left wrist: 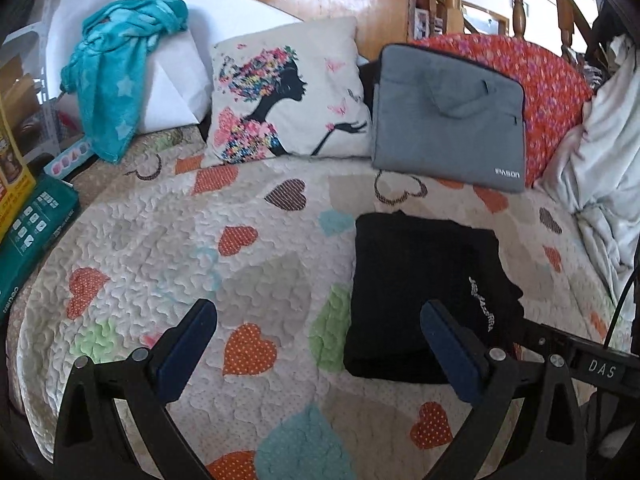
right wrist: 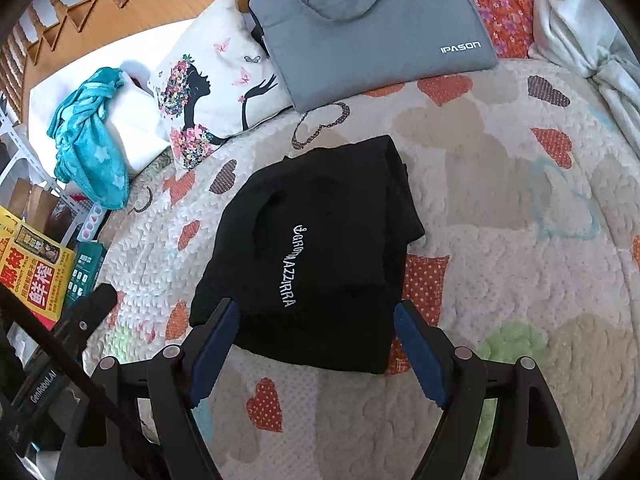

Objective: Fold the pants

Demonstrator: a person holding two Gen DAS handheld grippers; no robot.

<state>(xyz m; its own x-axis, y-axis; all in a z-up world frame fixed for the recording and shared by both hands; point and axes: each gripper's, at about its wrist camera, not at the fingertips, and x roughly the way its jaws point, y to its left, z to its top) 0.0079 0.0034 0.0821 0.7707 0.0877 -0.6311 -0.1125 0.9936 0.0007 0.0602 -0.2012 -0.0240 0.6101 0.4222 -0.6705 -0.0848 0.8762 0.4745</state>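
Note:
The black pants [left wrist: 424,292] lie folded into a compact rectangle on the heart-patterned quilt [left wrist: 168,240], white lettering facing up. In the right wrist view the pants [right wrist: 320,248] sit just ahead of my right gripper [right wrist: 316,316], which is open and empty, hovering over their near edge. My left gripper [left wrist: 318,316] is open and empty above the quilt, with the pants at its right finger. The right gripper's body [left wrist: 592,368] shows at the right edge of the left wrist view.
A grey laptop bag [left wrist: 444,116] and a printed cushion [left wrist: 288,92] lean at the back. A teal blanket [left wrist: 116,68] hangs over a white pillow. Boxes [left wrist: 28,216] stand at the left edge; white bedding [left wrist: 600,152] lies at the right.

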